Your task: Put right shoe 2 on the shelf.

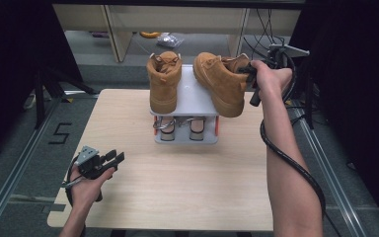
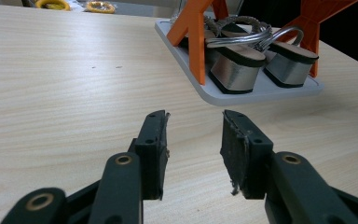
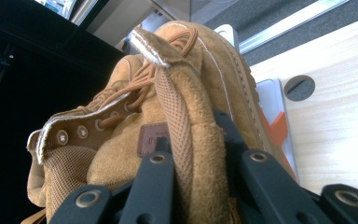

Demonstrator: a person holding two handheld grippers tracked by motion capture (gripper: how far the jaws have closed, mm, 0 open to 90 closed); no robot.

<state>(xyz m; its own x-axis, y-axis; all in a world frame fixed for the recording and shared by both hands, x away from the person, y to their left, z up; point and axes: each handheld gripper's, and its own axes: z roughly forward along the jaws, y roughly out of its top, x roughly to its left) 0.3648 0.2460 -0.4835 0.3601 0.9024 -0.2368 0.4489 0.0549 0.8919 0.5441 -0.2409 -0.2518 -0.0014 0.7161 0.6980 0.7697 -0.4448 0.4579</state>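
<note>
**Second boot coming onto the rack**

While my right gripper (image 1: 250,74) is clamping the padded collar of the right-hand boot (image 1: 222,84), I am holding that boot tilted over the right edge of the grey shoe rack (image 1: 191,94), toe pointing toward me and sole angled down past the shelf. In the right gripper view the collar (image 3: 182,140) is pinched between my two black jaws, suede on one side and mesh lining on the other, so the grip is firm on the heel end. I judge I am gripping there because the collar is the one thin, stiff edge that fits between the jaws, and it lets the toe swing freely.

The other boot (image 1: 164,81) is already standing upright on the left half of the top shelf, which is leaving the right half free for the one I am carrying. Below, on the lower tray, a pair of silver-heeled sandals (image 2: 256,63) is sitting between the orange uprights (image 2: 196,35).

My left gripper (image 1: 109,160) is resting near the front left of the wooden table (image 1: 177,182), well apart from the rack, jaws standing wide with nothing between them; I am keeping it out of the way, yet ready. My guess is that the boot needs levelling and setting down beside its mate.
</note>
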